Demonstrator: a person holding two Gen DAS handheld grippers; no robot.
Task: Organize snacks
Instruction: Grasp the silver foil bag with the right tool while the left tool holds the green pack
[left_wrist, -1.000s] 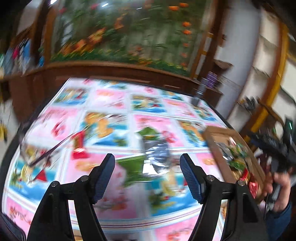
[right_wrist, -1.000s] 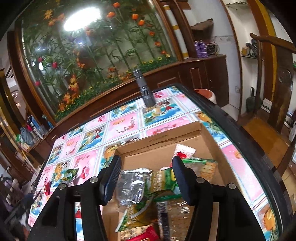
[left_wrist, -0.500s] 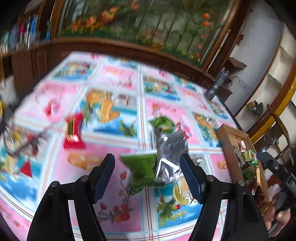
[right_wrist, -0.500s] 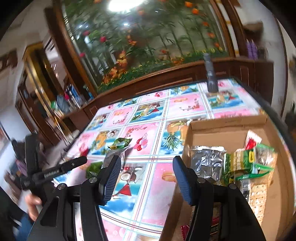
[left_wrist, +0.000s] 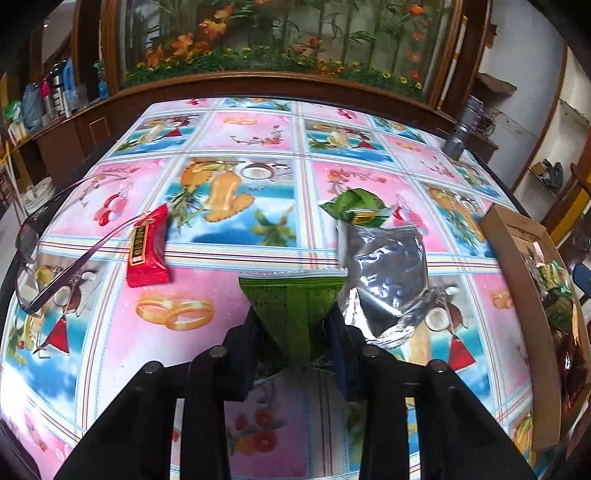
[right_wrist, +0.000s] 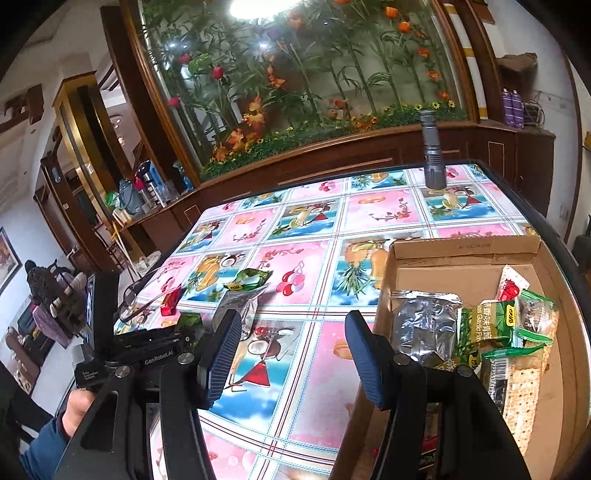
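Observation:
My left gripper (left_wrist: 295, 332) is shut on a green snack packet (left_wrist: 291, 302) that lies on the table. A silver foil packet (left_wrist: 384, 273) lies just right of it, a second green packet (left_wrist: 354, 206) behind that, and a red packet (left_wrist: 147, 247) to the left. The cardboard box (right_wrist: 469, 251) holds several snack packets, among them a silver one (right_wrist: 421, 328) and a green one (right_wrist: 495, 325). My right gripper (right_wrist: 291, 354) is open and empty above the table, just left of the box. The left gripper also shows in the right wrist view (right_wrist: 192, 328).
A pair of glasses (left_wrist: 55, 254) lies at the table's left edge beside the red packet. A grey flashlight (right_wrist: 432, 151) stands upright at the far right corner. The tablecloth (right_wrist: 295, 229) is a pink and blue picture print. Wooden cabinets line the far side.
My left gripper has moved down and forward and shut on the green packet. My right gripper has swung left off the box and now hangs over the tablecloth.

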